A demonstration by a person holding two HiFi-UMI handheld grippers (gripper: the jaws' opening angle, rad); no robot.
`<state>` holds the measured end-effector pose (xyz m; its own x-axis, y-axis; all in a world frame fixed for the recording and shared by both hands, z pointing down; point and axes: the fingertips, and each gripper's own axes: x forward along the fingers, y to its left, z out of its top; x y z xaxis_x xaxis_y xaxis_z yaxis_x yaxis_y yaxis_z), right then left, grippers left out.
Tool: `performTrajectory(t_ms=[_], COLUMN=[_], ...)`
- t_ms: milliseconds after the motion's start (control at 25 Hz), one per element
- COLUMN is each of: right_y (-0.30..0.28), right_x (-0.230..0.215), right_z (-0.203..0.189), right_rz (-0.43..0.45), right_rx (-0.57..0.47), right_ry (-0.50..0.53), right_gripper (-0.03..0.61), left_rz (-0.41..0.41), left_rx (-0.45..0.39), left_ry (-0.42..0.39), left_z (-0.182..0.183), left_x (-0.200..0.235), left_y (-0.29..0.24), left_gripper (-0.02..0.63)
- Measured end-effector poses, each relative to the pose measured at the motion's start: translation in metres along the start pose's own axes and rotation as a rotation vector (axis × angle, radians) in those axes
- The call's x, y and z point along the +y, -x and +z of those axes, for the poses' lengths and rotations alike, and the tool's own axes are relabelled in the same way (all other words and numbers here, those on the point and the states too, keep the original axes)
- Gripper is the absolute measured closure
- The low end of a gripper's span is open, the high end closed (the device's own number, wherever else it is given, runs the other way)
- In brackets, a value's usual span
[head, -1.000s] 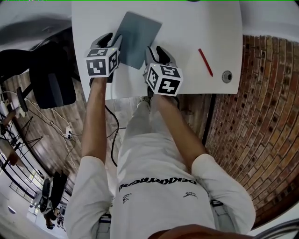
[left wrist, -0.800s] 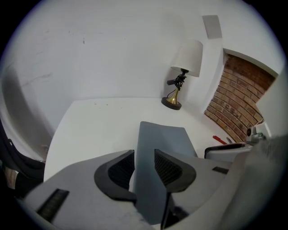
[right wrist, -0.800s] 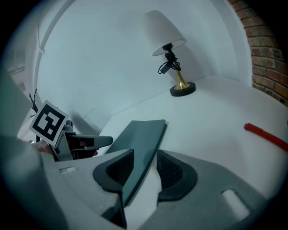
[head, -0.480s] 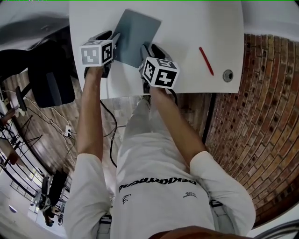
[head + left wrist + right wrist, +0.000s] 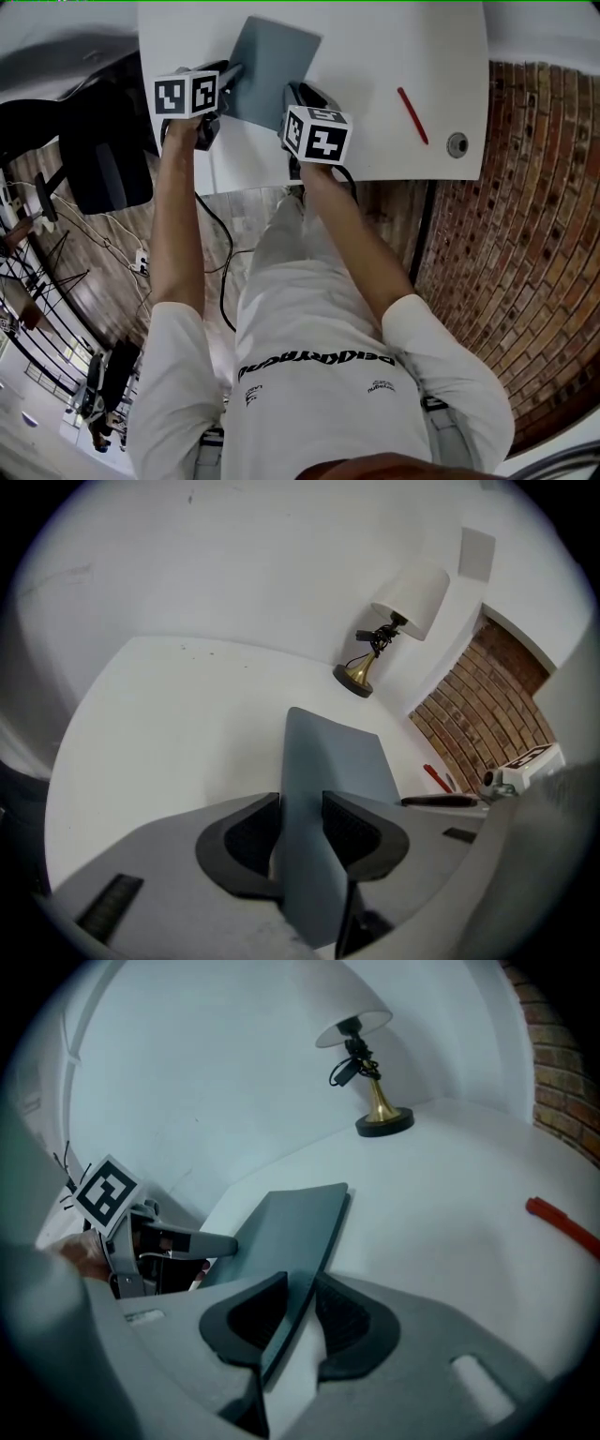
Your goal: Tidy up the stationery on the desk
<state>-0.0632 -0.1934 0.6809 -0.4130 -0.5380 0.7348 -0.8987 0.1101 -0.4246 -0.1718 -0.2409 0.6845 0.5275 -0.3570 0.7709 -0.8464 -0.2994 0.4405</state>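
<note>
Notebook: thin, matte grey rectangle with rounded corners.
Left gripper: pinching the notebook's left edge.
Right gripper: clamping its near edge.
Pen: slim, red, well right of the notebook.

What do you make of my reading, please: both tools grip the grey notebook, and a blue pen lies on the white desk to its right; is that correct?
Not quite: the pen is red, not blue, as the head view shows. The rest holds: the left tool and the right tool both grip the grey notebook, and the pen lies on the white desk to its right.
</note>
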Motion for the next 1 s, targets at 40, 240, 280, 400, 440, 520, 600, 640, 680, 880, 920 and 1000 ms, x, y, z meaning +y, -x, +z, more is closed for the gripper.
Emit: performTrajectory(t_ms=[40,240,280,400,440,520,600,640,680,880,920,1000], right_y=[0.000,0.000,0.001,0.002,0.002,0.004,0.005,0.006,0.007,0.013,0.014,0.017], right_x=[0.000,-0.001,-0.001,-0.002,-0.003,-0.005,-0.008,-0.009,-0.011,-0.021,-0.023,-0.027], right_z=[0.000,0.001,0.001,0.001,0.002,0.003,0.005,0.006,0.006,0.006,0.007,0.008], right_rz=[-0.001,0.002,0.003,0.008,0.010,0.008,0.000,-0.004,-0.007,0.006,0.009,0.011], right_rx=[0.003,0.015,0.018,0.027,0.031,0.037,0.040,0.042,0.043,0.046,0.045,0.049], right_ry=[0.002,0.015,0.019,0.033,0.039,0.050,0.055,0.056,0.057,0.075,0.084,0.100], right_gripper=[0.488,0.489,0.489,0.491,0.491,0.491,0.492,0.492,0.492,0.492,0.492,0.492], left_rz=[0.003,0.030,0.034,0.045,0.049,0.052,0.051,0.051,0.053,0.057,0.053,0.046], left_rx=[0.003,0.004,0.002,-0.001,-0.001,0.002,0.000,-0.002,-0.004,-0.022,-0.026,-0.030], left_ry=[0.001,-0.006,-0.003,0.004,0.006,0.015,0.028,0.034,0.041,0.072,0.078,0.090], left_z=[0.000,0.000,0.000,-0.003,-0.004,-0.006,-0.009,-0.011,-0.013,-0.023,-0.024,-0.027], left_x=[-0.001,-0.002,-0.002,-0.005,-0.006,-0.008,-0.012,-0.013,-0.015,-0.029,-0.032,-0.037], left_y=[0.000,0.001,0.002,0.003,0.003,0.004,0.005,0.005,0.005,0.004,0.004,0.003], left_gripper=[0.474,0.474,0.474,0.474,0.474,0.474,0.474,0.474,0.474,0.474,0.474,0.474])
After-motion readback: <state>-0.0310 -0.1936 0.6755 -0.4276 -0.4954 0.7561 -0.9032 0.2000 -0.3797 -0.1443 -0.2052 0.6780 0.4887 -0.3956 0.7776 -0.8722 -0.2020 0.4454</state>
